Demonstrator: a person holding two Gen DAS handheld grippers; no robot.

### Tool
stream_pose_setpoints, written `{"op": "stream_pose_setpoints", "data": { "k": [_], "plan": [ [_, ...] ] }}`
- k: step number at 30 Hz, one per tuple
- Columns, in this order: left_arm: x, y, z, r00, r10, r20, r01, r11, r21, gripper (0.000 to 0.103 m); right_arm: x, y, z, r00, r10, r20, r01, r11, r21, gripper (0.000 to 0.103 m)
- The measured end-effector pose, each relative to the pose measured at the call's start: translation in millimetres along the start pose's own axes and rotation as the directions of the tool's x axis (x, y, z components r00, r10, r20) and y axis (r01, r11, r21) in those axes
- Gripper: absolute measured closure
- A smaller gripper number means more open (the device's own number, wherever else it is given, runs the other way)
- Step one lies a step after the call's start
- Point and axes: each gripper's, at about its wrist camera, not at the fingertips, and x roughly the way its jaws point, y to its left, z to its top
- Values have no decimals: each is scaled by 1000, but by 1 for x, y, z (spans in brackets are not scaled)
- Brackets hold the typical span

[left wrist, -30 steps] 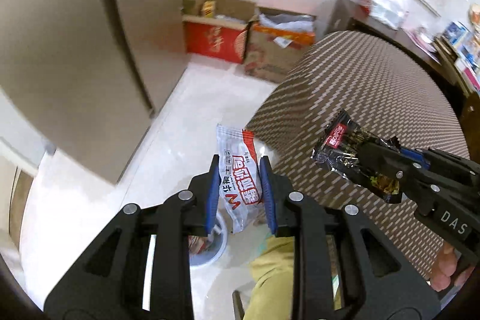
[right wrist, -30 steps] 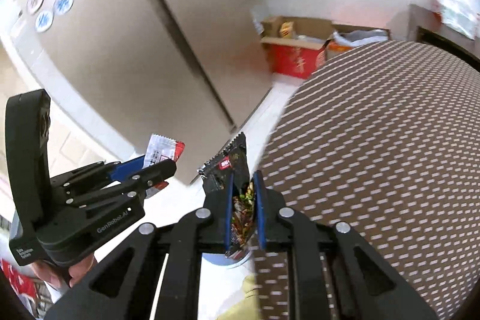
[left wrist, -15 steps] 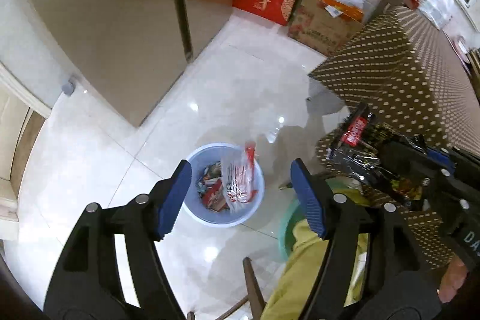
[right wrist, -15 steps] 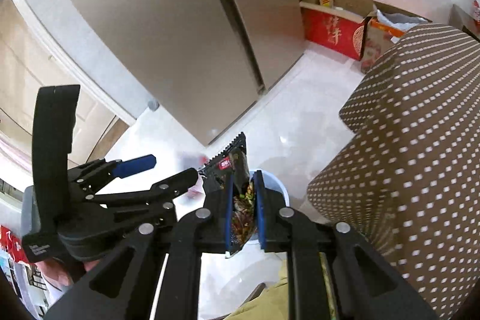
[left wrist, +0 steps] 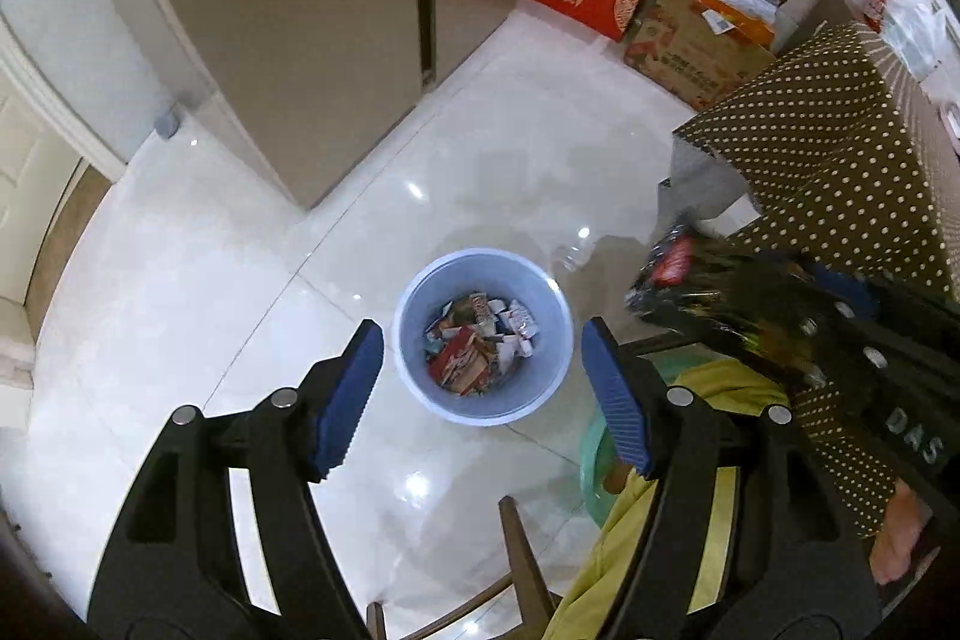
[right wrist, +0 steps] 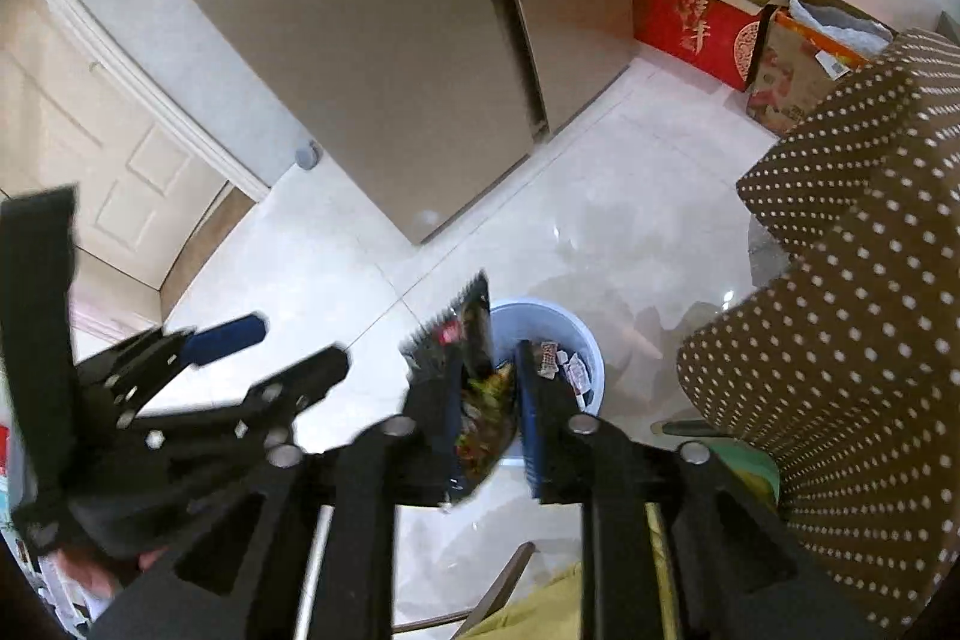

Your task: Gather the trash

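Left gripper point(left wrist: 480, 388) jaws wide, empty, above bin point(left wrist: 420, 292). Right gripper point(right wrist: 489, 418) jaws opening, blurred dark wrapper point(right wrist: 474, 334) between.

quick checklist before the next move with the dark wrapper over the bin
1. Left claw empty, jaws wide apart: ok.
2. Blue trash bin upright on the floor with room above the wrappers in it: ok.
3. Right claw opening, dark snack wrapper between its jaws: ok.
4. Wrapper free of both pads: cannot tell, it lies against the left pad.
5. Wrapper directly above the bin mouth: cannot tell; in the right wrist view it overlaps the bin's left rim, in the left wrist view it sits off to the bin's right.
6. Polka-dot tablecloth clear of the drop path: ok.
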Motion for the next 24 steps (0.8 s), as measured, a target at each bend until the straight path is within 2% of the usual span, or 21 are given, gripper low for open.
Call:
{"op": "stream_pose_setpoints", "data": {
  "k": [1, 2, 7, 16, 24],
  "plan": [
    [-1, 2, -2, 1000, 2, -1, -2, 1000, -5, 35, 3, 1, 0, 1000, 0, -8, 0, 1000, 8, 41],
    [-2, 4, -4, 1000, 0, -1, 0, 1000, -10, 35, 2, 2, -2, 1000, 0, 2, 0, 1000, 16, 35],
    [-6, 7, -7, 1000, 21, 7, -21, 1000, -21, 35, 0, 1, -9, 1000, -20, 9, 20, 1000, 11, 35],
    [-28, -5, -19, 999, 15, 45, -14, 1000, -24, 35, -41, -13, -26, 995, -58, 87, 56, 998, 30, 34],
    [-74, -33, -36, 988, 18, 151, -19, 1000, 9, 32, -110, -26, -61, 965, -114, 237, 104, 993, 52, 28]
  ]
}}
